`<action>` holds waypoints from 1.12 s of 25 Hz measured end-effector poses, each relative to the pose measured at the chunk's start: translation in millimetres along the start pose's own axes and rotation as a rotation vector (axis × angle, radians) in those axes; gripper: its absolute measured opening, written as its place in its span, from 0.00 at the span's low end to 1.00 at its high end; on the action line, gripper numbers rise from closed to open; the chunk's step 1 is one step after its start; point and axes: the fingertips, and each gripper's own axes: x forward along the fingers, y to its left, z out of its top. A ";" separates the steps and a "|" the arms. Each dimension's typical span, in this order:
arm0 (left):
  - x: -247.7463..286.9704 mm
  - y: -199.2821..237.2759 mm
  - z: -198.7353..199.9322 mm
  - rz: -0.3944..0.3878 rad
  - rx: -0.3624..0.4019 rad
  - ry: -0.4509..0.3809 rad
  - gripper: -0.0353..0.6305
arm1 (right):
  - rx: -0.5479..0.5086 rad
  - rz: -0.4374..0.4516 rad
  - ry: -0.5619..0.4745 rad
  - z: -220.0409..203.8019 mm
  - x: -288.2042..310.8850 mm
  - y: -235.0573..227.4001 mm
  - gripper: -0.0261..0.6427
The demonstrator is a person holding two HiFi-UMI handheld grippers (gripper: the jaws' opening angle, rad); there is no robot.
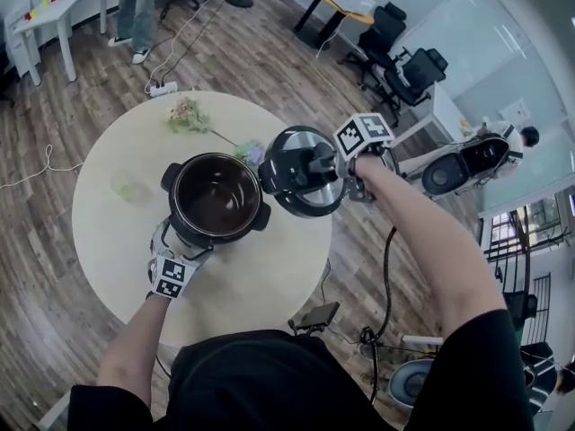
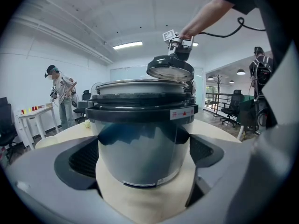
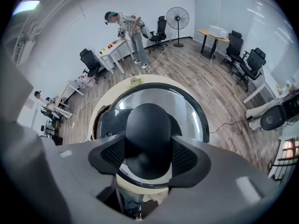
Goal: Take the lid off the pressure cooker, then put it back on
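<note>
Lid is off the pressure cooker and hangs in the air above and just to the right of its open rim, over the round desk. My right gripper carries it from above, jaws clamped on the two flanks of the black handle and pointing steeply down. The lid hangs roughly level beneath them, which I judge is how it has to go back on.

My left gripper sits low at the near side of the cooker. Its jaws are closed against the body, with the ribbed pads touching the steel on either side. I read that as a brace, so the pot neither slides nor twists on the smooth desk.

The lid is a shallow dome of mirror-bright steel inside a black rim, and its handle is a smooth, rounded oblong of plastic. The cooker body is polished steel, bowl-shaped under a thick black collar with two stubby lugs, and its inside looks dark and empty. The desk top is pale and matt. Removal looks done; refitting is not yet begun
</note>
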 end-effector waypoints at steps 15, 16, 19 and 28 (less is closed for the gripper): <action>0.5 5.4 2.4 -0.002 -0.003 -0.005 0.93 | -0.088 0.068 0.078 38.7 70.6 139.4 0.46; 0.4 5.4 2.0 -0.001 -0.002 -0.005 0.93 | -0.094 0.065 0.084 39.3 75.8 146.4 0.46; 1.6 5.2 1.2 -0.003 -0.002 -0.008 0.93 | -0.124 0.052 0.101 42.1 89.3 164.9 0.46; 4.8 4.5 0.9 -0.004 -0.005 -0.012 0.93 | -0.181 0.030 0.143 44.2 116.5 194.5 0.46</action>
